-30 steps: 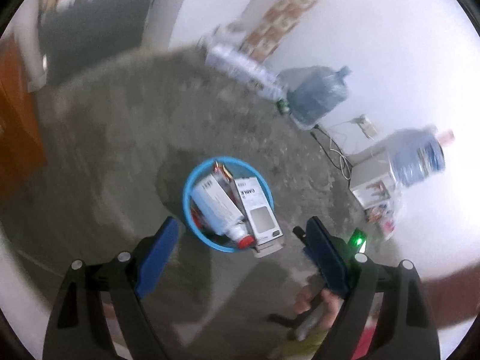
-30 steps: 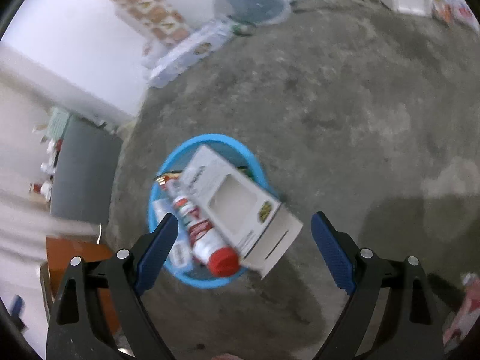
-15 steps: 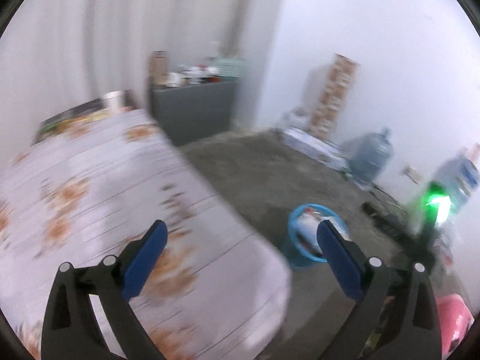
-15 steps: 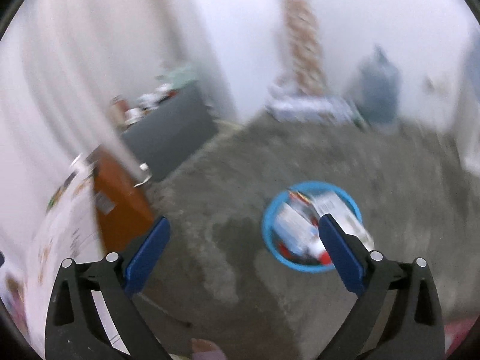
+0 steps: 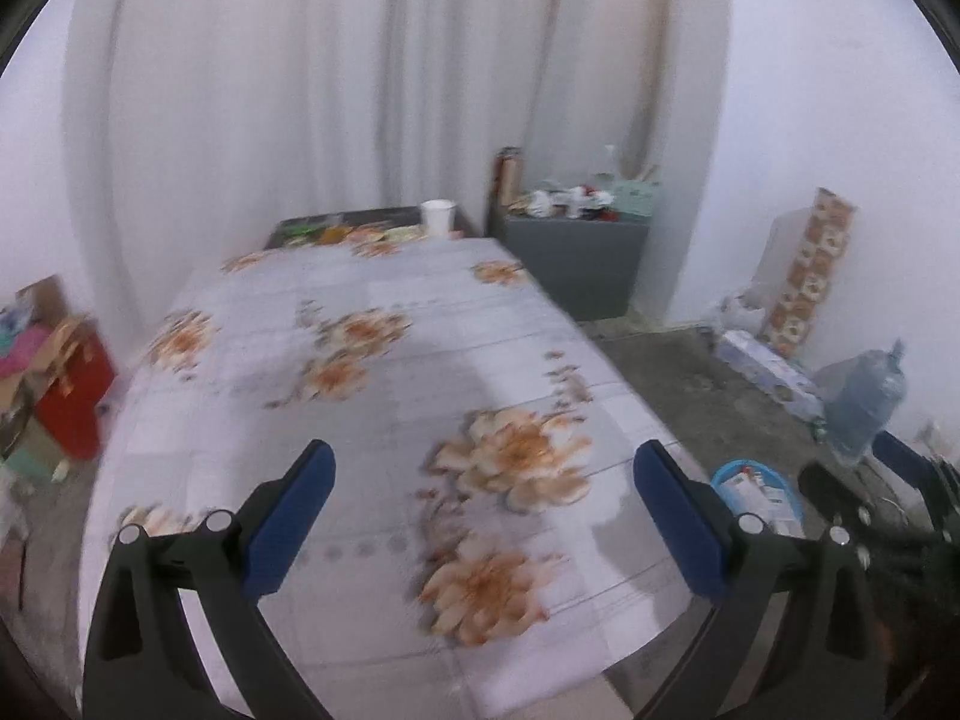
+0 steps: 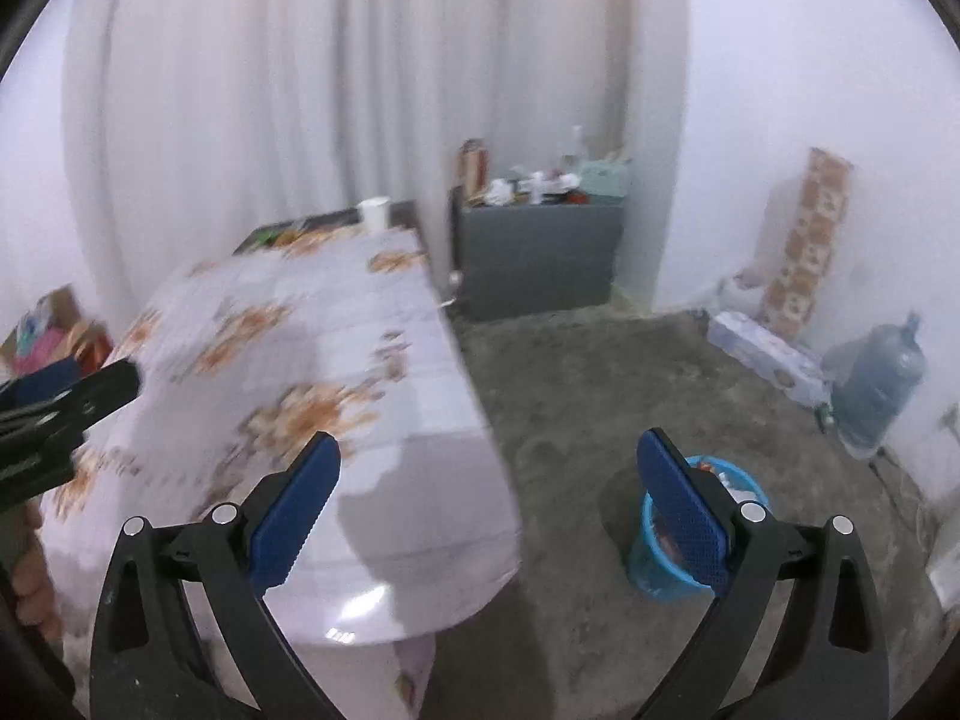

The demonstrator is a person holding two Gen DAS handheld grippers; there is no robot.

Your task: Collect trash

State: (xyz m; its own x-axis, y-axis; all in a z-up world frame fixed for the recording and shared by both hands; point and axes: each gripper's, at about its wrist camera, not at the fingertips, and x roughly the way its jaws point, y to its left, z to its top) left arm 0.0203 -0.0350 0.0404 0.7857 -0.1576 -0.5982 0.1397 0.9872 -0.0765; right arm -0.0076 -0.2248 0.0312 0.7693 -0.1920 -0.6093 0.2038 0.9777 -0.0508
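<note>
A blue trash bin (image 5: 757, 493) holding boxes and a tube stands on the concrete floor right of the table; it also shows in the right wrist view (image 6: 666, 558), partly behind my right finger. My left gripper (image 5: 480, 492) is open and empty, held over the floral tablecloth of the table (image 5: 372, 396). My right gripper (image 6: 487, 486) is open and empty, held over the table's right edge (image 6: 384, 420) and the floor. The right gripper's fingers (image 5: 900, 462) show at the right edge of the left wrist view. The left gripper (image 6: 66, 396) shows at the left edge of the right wrist view.
A white cup (image 5: 436, 217) stands at the table's far end. A grey cabinet (image 5: 576, 258) with clutter stands behind the table. A water jug (image 6: 876, 384), a long box (image 6: 762, 354) and a patterned roll (image 6: 804, 252) stand by the right wall. A red box (image 5: 72, 384) sits at left.
Both grippers have swung up and away from the blue bin to face the table. The bin, close below a second ago, is now small and low at the right. Both stay open.
</note>
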